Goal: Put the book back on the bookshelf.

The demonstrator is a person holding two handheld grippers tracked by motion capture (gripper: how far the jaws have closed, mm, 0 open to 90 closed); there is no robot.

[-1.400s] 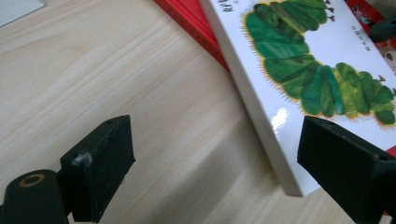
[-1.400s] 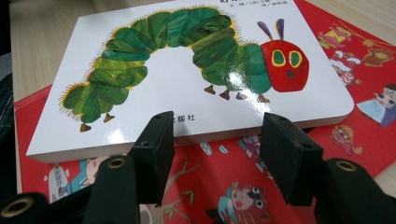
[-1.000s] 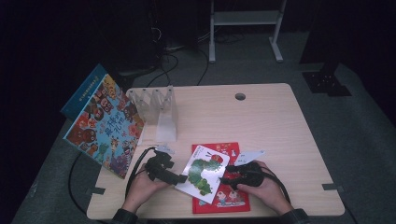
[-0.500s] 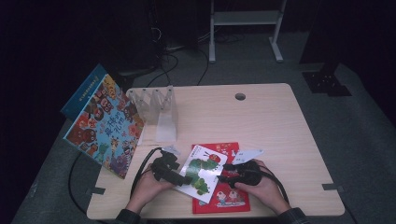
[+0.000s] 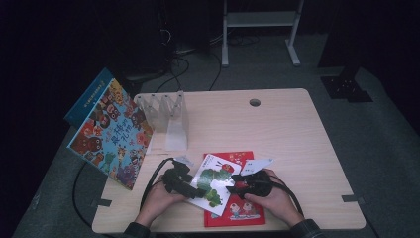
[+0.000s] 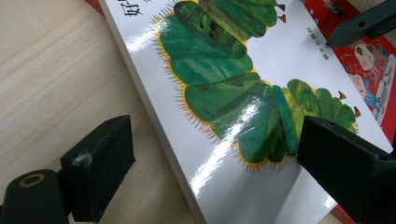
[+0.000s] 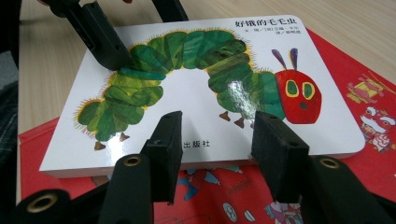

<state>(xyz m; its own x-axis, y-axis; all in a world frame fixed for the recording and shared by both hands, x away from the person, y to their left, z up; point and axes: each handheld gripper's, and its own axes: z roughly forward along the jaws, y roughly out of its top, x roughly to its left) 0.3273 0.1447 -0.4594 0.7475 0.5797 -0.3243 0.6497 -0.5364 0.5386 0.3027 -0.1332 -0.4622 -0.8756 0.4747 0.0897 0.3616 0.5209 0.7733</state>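
White glossy caterpillar board book (image 5: 214, 181) is lying on red picture book (image 5: 242, 210) at worktop's (image 5: 277, 134) near edge. Left tool (image 6: 210, 172), jaws apart, is straddling its edge without clamping; right tool (image 7: 217, 149), jaws just closing, isn't gripping. Book not lifted yet; grasping and moving remain.

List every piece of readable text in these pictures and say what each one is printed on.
"好饿的毛毛虫": title at the top corner of the white caterpillar board book.
"出版社": lower edge of the same cover, beside the right tongs; the characters before it are hidden.
Small line under the title: too small to read.
Red book underneath: no readable text.
Large colourful picture book leaning at the table's left: big characters, too blurred to read.
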